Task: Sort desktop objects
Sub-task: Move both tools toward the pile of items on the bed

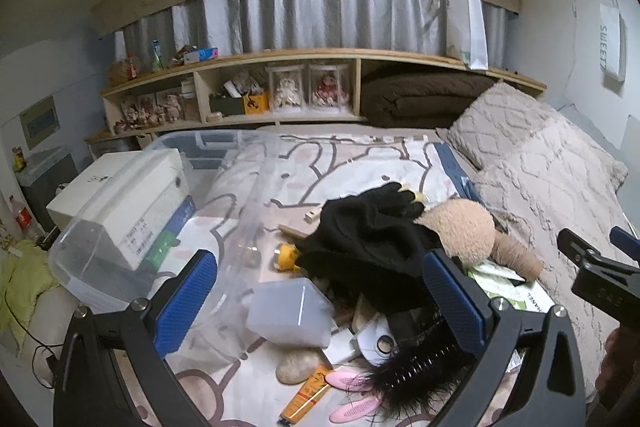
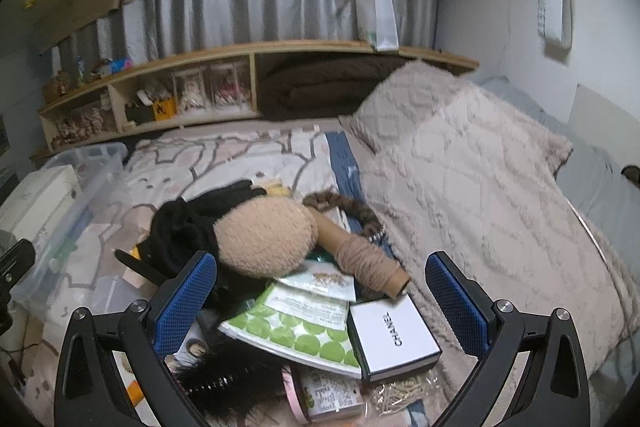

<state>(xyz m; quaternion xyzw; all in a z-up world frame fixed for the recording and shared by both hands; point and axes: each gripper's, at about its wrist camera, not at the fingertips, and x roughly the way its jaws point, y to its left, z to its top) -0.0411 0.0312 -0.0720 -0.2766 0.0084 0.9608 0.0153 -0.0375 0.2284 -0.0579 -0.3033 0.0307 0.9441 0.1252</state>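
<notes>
Left claw (image 1: 320, 291): jaws wide apart, nothing gripped, held above a heap of mixed objects on a bed (image 1: 360, 163). Between its blue pads (image 1: 184, 303) lie a translucent plastic box (image 1: 290, 311), a black glove (image 1: 360, 231) draped over the heap, and a black bristle brush (image 1: 416, 371) near the right pad. Below the box are a pale stone (image 1: 298, 367), an orange tube (image 1: 306, 397) and two pink clips (image 1: 352, 393).

Right claw (image 2: 320, 291): jaws also wide apart and empty, held over the right side of the same heap. Between its pads (image 2: 456, 303) lie a white box marked CHANEL (image 2: 394, 335), a green-dotted packet (image 2: 296, 331) touching the box's left edge, and a spool of tan yarn (image 2: 366, 263) whose end rests against the box's top corner. A tan plush toy (image 2: 266, 239) lies on the glove and packets, just behind the left pad. A brown fur band (image 2: 348, 211) curves behind the spool. The right claw's tip also shows at the right edge of the left wrist view (image 1: 596, 259).

Outward: a clear storage bin (image 1: 120, 247) holding a white carton (image 1: 128, 199) stands on the bed to the left of the heap. A textured beige blanket (image 2: 480, 187) covers the bed's right side. A wooden shelf (image 1: 320, 55) with figurines and a folded brown blanket (image 1: 420, 99) runs along the far wall beneath grey curtains (image 1: 300, 15).
</notes>
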